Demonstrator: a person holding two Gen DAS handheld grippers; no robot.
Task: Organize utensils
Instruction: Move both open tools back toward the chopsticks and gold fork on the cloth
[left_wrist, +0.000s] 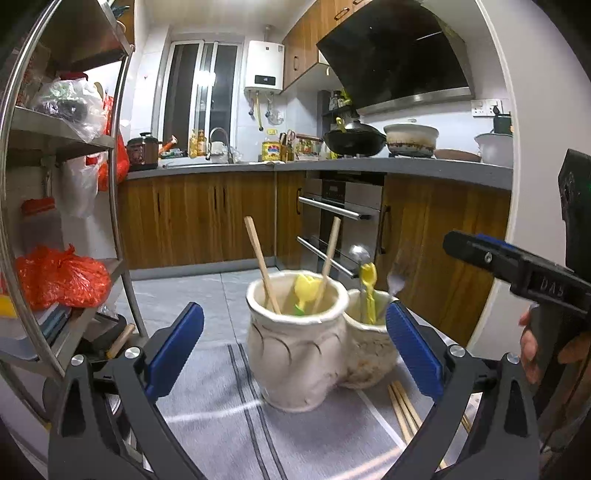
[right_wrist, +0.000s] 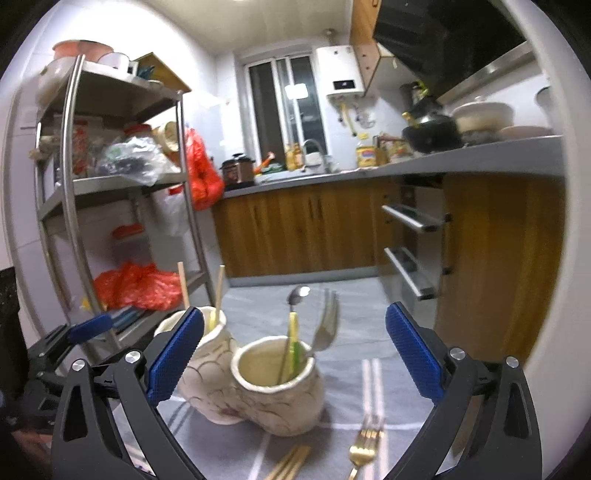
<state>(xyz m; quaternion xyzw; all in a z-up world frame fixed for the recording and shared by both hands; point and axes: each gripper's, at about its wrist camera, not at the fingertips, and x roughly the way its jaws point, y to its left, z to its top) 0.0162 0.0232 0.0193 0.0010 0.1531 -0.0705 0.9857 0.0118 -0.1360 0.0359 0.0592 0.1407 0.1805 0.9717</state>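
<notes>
A cream double-pot utensil holder (left_wrist: 299, 350) stands on a grey striped cloth (left_wrist: 221, 424). Its larger pot holds two wooden chopsticks (left_wrist: 260, 262) and a yellow utensil (left_wrist: 306, 288). Its smaller pot (right_wrist: 275, 387) holds a spoon (right_wrist: 297, 295), a silver fork (right_wrist: 327, 325) and a yellow-handled utensil (right_wrist: 293, 332). My left gripper (left_wrist: 295, 343) is open and empty around the holder. My right gripper (right_wrist: 295, 350) is open and empty just behind the holder, and shows from the side in the left wrist view (left_wrist: 517, 269). A gold fork (right_wrist: 364, 446) and loose chopsticks (right_wrist: 291, 463) lie on the cloth in front.
More chopsticks (left_wrist: 404, 413) lie on the cloth right of the holder. A steel shelf rack (right_wrist: 110, 206) with bags stands at the left. Wooden cabinets and an oven (left_wrist: 340, 221) line the far side under a grey counter (left_wrist: 332, 166).
</notes>
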